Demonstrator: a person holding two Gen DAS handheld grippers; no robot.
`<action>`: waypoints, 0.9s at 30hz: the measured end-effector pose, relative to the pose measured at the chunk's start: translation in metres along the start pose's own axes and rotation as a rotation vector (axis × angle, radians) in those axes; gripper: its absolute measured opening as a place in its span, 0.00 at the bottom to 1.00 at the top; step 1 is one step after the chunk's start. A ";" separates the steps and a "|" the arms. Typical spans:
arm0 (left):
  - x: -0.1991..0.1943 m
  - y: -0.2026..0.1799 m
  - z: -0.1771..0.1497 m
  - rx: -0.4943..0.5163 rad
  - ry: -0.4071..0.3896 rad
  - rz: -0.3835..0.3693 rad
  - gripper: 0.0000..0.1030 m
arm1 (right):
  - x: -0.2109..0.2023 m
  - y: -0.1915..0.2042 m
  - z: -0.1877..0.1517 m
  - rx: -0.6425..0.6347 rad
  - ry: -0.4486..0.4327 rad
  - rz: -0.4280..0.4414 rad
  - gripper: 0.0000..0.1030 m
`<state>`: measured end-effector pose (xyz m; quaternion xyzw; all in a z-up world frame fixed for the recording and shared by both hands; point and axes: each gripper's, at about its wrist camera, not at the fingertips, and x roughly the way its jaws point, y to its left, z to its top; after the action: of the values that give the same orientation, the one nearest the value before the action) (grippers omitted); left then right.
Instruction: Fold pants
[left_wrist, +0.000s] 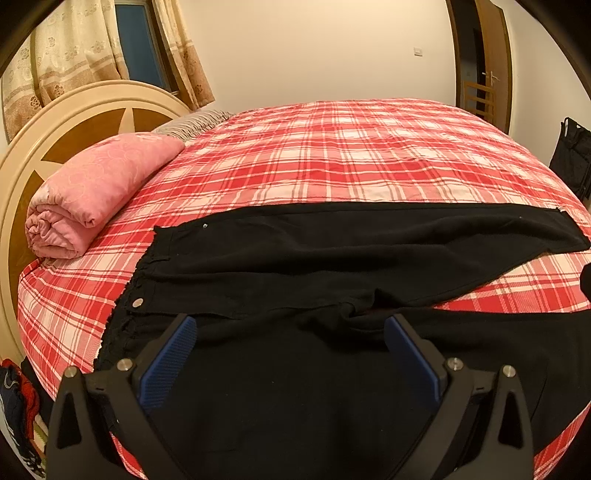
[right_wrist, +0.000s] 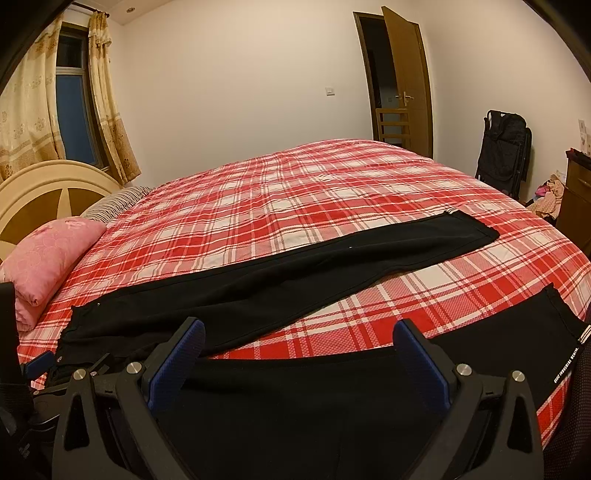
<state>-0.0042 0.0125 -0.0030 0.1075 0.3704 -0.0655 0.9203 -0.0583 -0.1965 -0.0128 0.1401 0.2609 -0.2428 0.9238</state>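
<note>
Both tongs, left (left_wrist: 290, 332) and right (right_wrist: 298, 336), gape wide over black pants (left_wrist: 332, 251) near the bed (left_wrist: 332, 147) edge; plaid lies bare beyond.

Bed (left_wrist: 332, 155): blk pants (left_wrist: 332, 251), pink quilt (left_wrist: 99, 184).

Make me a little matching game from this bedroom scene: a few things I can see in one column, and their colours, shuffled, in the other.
Things:
1. pants
2. bedspread
3. rolled quilt
4. claw pads

Colours:
A. plain pink
B. blue
C. black
D. red and white plaid

Pairs: 1-C, 2-D, 3-A, 4-B
</note>
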 end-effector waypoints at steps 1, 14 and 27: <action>0.000 0.000 0.000 0.000 0.001 0.000 1.00 | 0.000 0.000 0.000 0.000 0.001 0.000 0.99; 0.002 -0.005 0.001 0.001 0.011 -0.001 1.00 | 0.001 0.002 -0.002 -0.002 0.005 -0.002 0.99; 0.021 -0.001 0.001 0.004 0.048 -0.007 1.00 | 0.027 0.004 -0.001 -0.039 0.063 -0.008 0.99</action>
<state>0.0111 0.0101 -0.0168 0.1096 0.3927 -0.0667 0.9107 -0.0365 -0.2029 -0.0274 0.1284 0.2953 -0.2369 0.9166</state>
